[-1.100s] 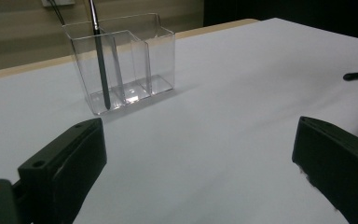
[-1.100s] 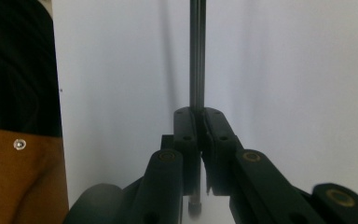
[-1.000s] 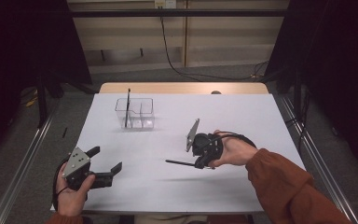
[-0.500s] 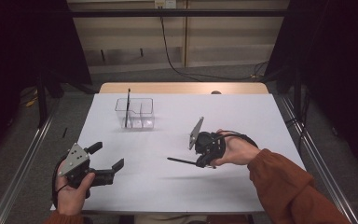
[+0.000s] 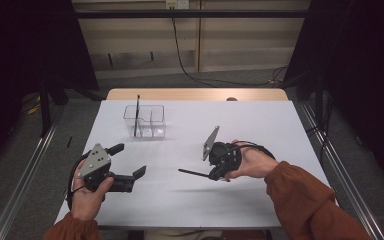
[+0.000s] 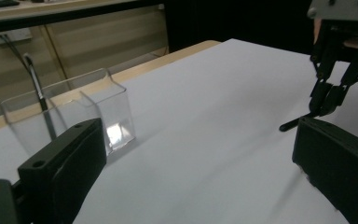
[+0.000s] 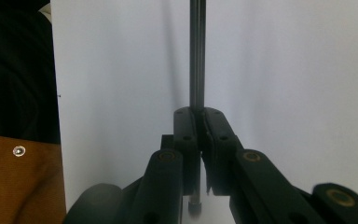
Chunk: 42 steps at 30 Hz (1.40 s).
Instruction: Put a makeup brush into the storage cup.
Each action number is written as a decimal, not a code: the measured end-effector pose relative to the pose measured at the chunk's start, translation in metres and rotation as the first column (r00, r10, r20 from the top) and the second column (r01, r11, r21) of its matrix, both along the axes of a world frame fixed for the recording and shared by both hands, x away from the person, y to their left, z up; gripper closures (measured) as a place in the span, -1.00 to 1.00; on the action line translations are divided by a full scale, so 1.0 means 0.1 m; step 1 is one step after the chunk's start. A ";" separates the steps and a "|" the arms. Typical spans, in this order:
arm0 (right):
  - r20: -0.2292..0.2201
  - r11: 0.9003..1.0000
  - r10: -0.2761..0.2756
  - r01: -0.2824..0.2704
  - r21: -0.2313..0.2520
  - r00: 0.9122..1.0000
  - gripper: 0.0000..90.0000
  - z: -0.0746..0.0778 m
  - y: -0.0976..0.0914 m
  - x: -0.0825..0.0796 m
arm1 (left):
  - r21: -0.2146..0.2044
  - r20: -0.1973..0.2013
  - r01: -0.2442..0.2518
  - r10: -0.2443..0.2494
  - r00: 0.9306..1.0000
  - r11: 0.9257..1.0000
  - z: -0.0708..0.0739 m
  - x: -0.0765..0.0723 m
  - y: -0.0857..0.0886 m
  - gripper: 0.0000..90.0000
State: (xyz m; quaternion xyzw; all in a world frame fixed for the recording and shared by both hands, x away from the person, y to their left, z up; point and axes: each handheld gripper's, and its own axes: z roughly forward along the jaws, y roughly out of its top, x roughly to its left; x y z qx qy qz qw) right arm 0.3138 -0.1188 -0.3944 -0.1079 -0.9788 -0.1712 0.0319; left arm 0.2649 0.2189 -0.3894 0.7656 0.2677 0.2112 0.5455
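The right gripper [image 5: 207, 174] is clamping a thin black pen [image 5: 194, 173], which is sticking out toward nine o'clock above the white table [image 5: 260, 125]. The left gripper [image 5: 129, 161] is hovering wide open, gripping nothing. At eleven o'clock, a clear plastic divided box [image 5: 145, 121] is holding another black pen [image 5: 137, 112] upright.

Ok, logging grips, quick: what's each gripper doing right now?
Left gripper: jaws open, holding nothing.
Right gripper: jaws closed on the thin black pen.
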 end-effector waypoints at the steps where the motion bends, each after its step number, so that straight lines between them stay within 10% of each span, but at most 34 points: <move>1: 0.001 1.000 0.000 0.000 0.001 1.000 0.89 0.00 0.00 0.00 | -0.006 0.000 0.007 -0.007 1.000 1.000 0.02 0.01 -0.03 -0.94; 24: -0.004 0.999 0.029 -0.029 0.017 1.000 0.89 0.03 0.02 -0.02 | 0.061 -0.042 0.224 -0.222 0.974 0.973 0.18 0.18 -0.55 -0.92; 42: -0.007 0.999 0.050 -0.050 0.000 0.999 0.89 0.01 0.07 -0.03 | 0.196 -0.165 0.352 -0.324 0.932 0.915 0.08 0.38 -0.80 -0.92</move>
